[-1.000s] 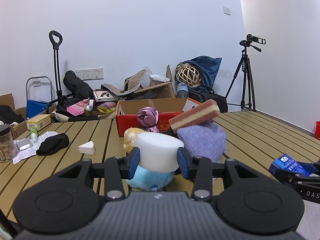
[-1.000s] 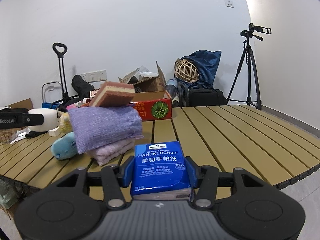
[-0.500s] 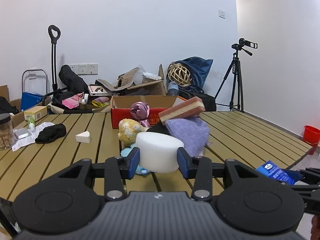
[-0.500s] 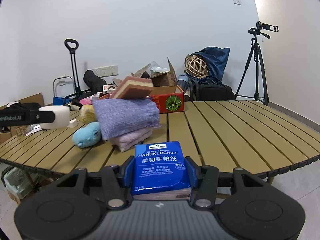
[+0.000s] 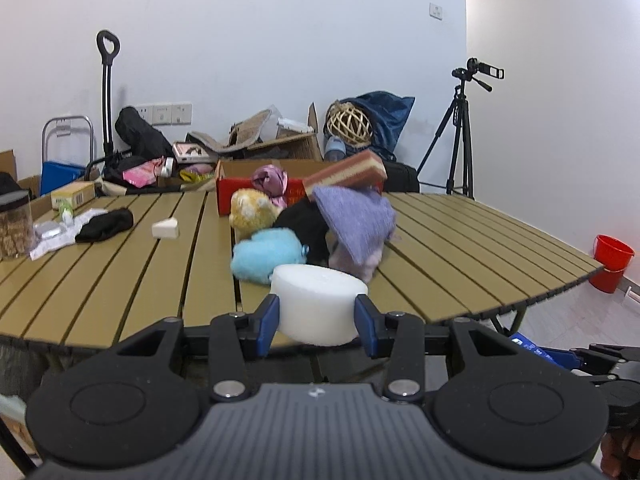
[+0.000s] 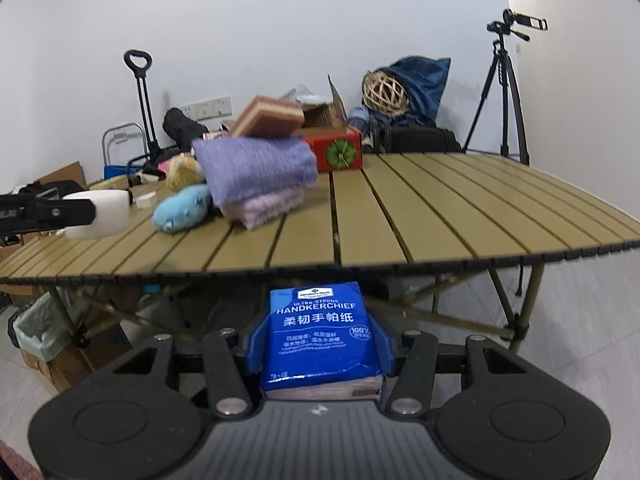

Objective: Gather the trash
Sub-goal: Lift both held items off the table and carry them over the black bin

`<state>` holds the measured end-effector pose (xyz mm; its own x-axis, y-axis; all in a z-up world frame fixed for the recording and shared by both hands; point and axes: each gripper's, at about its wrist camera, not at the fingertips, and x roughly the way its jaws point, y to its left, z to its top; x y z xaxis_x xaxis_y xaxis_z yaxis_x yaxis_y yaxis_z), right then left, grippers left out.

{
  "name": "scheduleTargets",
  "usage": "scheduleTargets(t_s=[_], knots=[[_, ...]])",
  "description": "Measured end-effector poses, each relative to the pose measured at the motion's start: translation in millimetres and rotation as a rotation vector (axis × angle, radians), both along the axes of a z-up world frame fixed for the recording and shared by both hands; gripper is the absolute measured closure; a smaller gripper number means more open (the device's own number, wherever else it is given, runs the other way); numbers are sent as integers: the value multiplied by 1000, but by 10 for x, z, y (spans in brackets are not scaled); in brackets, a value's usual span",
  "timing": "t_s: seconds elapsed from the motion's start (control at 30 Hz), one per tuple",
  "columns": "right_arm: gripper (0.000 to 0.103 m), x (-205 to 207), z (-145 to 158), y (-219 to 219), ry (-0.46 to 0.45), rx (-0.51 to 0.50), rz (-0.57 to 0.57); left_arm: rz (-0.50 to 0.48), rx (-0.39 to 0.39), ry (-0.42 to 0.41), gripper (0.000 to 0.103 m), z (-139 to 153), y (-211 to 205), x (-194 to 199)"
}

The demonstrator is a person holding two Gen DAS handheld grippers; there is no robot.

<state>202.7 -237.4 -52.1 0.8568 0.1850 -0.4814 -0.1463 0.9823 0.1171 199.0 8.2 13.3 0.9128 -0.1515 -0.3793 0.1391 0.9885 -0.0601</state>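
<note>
Left hand-held gripper (image 5: 316,314): we see its blue pads clamped on a white foam puck (image 5: 319,302), held at the near edge of the desk (image 5: 460,248).
Right hand-held gripper (image 6: 318,344): we find it gripping a blue tissue pack (image 6: 320,336) on both sides — held in front of the desk and below its top, off the near edge.
Same items from the other side: in the right view the puck (image 6: 100,214) and left gripper show at far left; in the left view a corner of the pack (image 5: 532,350) shows at lower right.
Desk, nearer part: we count a light-blue plush toy (image 5: 266,254), a yellow plush (image 5: 254,210) and folded purple cloths (image 5: 356,228) — a striped sponge block (image 5: 346,172) lies on top of them.
Desk, farther part: a red box (image 5: 240,196), a white wedge (image 5: 165,229), a black cloth (image 5: 105,224).
Floor: a red bucket (image 5: 611,258) to the right.
</note>
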Motion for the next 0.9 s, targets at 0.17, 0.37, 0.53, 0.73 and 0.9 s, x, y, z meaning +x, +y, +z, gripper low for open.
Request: scheduleTargets(t_s=[0.17,0.37,0.53,0.73,0.9], knots=[[52,-73,-129,10,56,-7,2,6,-4,37,61,-81,28,-133],[51,-138,-287,66,127,-27,15,13,5,95,61,-221,60,-253],[52,-181,-397,130,173,-44,32,17,14,137,61,-317,80,-294],[52,-218,-517,203,225,-66,49,26,30,191,61,-431,82,-327],[52,-250,-610,236,269,-79,56,51,50,274,61,-594,109,-309]])
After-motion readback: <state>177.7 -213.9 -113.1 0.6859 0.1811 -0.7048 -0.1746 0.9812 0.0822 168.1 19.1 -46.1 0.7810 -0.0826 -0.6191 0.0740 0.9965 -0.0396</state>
